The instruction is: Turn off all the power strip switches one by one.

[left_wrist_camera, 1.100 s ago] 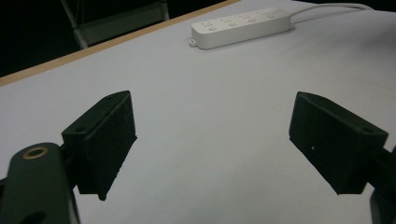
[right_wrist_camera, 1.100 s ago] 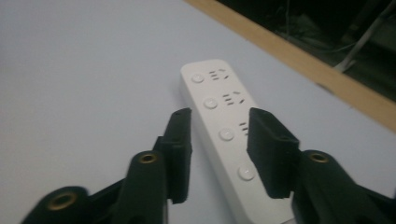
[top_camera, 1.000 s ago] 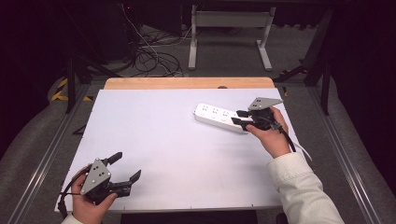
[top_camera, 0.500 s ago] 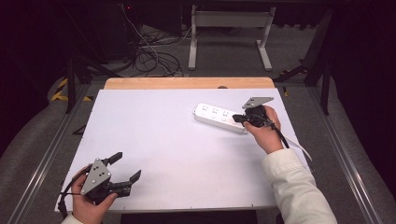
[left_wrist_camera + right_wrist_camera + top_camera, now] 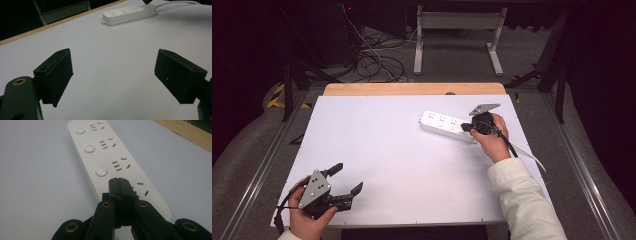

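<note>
The left gripper point(image 5: 346, 181) sits low at the near left of the white bench point(image 5: 382, 150), its jaws wide apart with nothing between them. Bare bench lies ahead of it, and the white power strip point(image 5: 447, 126) is far off up and to its right. The right gripper point(image 5: 465, 127) has just been closing; its jaws are pressed together with nothing between them. Its tip is over the near end of the power strip, right by the last button. A white cord point(image 5: 532, 156) runs off behind the right hand point(image 5: 492, 140).

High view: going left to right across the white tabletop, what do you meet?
Left gripper, black, jaws open, near the front edge → long white plastic power strip → right gripper, black, jaws shut, at the strip's right end.
</note>
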Tool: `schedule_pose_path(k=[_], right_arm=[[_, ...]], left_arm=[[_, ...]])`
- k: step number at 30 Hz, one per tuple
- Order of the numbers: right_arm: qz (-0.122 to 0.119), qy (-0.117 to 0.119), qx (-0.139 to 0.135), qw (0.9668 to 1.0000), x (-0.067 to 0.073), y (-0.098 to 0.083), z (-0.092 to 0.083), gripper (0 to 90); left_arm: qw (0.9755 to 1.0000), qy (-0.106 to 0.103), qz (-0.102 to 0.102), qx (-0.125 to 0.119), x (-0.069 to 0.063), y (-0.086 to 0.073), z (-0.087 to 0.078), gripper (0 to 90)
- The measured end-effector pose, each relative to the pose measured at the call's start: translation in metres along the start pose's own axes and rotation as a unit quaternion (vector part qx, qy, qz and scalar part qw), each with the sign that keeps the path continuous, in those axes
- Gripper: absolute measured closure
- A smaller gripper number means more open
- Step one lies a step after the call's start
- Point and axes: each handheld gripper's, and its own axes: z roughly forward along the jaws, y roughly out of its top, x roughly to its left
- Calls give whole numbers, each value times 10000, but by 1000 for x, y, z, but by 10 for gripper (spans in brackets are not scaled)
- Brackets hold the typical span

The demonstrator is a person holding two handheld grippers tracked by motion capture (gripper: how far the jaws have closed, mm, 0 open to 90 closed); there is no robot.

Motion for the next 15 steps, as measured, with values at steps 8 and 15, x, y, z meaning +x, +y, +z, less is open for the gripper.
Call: schedule_pose_path(k=[8,15], right_arm=[[21,11,85,10000,0,-2,6,900],[33,-29,136,9999,1,-3,9,900]], left_arm=[[10000,-15,9,10,0,0,0,156],[10000,-1,0,1,0,0,0,156]])
